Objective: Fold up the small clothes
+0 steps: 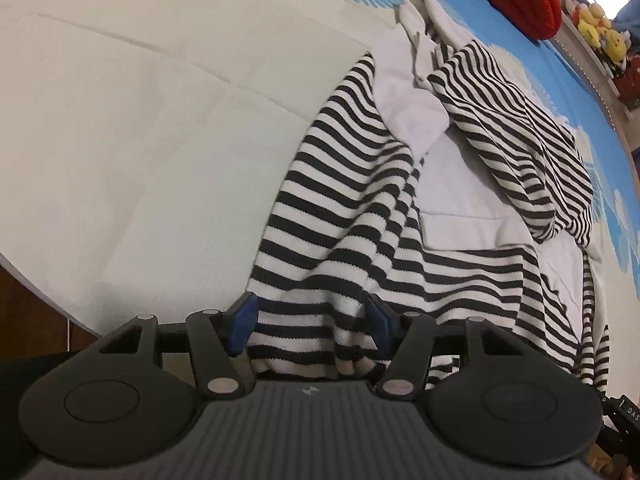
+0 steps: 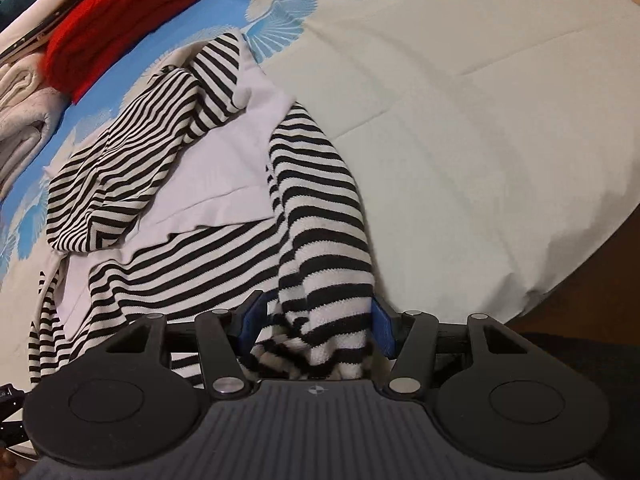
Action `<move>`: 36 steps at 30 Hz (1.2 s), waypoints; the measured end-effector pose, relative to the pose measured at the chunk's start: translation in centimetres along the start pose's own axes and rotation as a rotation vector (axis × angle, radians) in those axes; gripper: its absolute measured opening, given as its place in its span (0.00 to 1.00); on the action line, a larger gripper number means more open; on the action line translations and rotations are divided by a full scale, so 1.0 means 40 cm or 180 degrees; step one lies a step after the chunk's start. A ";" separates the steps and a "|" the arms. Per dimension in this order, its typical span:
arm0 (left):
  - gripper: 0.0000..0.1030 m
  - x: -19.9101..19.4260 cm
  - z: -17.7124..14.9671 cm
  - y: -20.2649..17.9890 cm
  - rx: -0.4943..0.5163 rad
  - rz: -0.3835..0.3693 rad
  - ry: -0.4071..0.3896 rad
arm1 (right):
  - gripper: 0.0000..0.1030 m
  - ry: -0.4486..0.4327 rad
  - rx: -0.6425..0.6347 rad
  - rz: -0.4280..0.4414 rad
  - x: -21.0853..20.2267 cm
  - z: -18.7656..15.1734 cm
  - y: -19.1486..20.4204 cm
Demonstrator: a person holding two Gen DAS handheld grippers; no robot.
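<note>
Plainly, the striped top (image 1: 352, 216) lay rumpled along the near edge of the bed (image 1: 120, 140), its length running away from both grippers toward the far blue-patterned end of the bedcover. There was one such top, with a white garment (image 1: 460, 184) caught up in it, so two pieces in that heap. The left gripper (image 1: 310, 326) had a bunch of the striped hem between its blue pads, and so did the right gripper (image 2: 316, 326). Whether either was truly pinching I could not tell (the jaws stood fairly wide, cloth filling the gap). Each hand was at its own bit of the hem, neither nearer than the other. I judged the next move would depend on drawing that hem out straight before folding toward the far end. Beyond, at the far corner, sat one red folded knit (image 2: 120, 12) and a pale folded pile (image 2: 24, 108).
</note>
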State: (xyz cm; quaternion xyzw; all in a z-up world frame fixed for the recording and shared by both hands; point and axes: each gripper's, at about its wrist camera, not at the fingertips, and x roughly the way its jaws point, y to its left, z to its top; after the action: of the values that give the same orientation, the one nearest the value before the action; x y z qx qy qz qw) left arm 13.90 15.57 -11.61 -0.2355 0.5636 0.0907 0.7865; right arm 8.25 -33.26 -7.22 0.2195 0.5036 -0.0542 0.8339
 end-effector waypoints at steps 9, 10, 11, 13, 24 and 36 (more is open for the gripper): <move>0.64 0.013 -0.013 -0.033 0.0249 0.0201 -0.0057 | 0.56 0.0148 -0.0143 -0.0252 0.034 -0.012 0.010; 0.64 0.012 -0.015 -0.037 0.0280 0.0247 -0.0076 | 0.56 0.0139 -0.0164 -0.0288 0.036 -0.013 0.011; 0.69 0.012 -0.017 -0.042 0.0314 0.0329 -0.0107 | 0.56 0.0128 -0.0194 -0.0322 0.036 -0.014 0.012; 0.74 0.012 -0.024 -0.049 0.0384 0.0480 -0.0153 | 0.56 0.0102 -0.0275 -0.0415 0.038 -0.017 0.018; 0.46 0.028 -0.034 -0.074 0.0663 0.0399 -0.0170 | 0.51 0.0042 -0.0442 -0.0608 0.050 -0.031 0.045; 0.23 0.009 -0.025 -0.064 0.0482 0.0194 -0.0125 | 0.08 -0.0191 -0.0107 -0.0537 -0.005 -0.004 0.005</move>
State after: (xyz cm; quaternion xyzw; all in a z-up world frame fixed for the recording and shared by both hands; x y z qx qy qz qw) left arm 14.22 12.82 -11.50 -0.1562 0.5602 0.0763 0.8099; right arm 8.07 -33.05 -7.04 0.1606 0.4959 -0.1223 0.8446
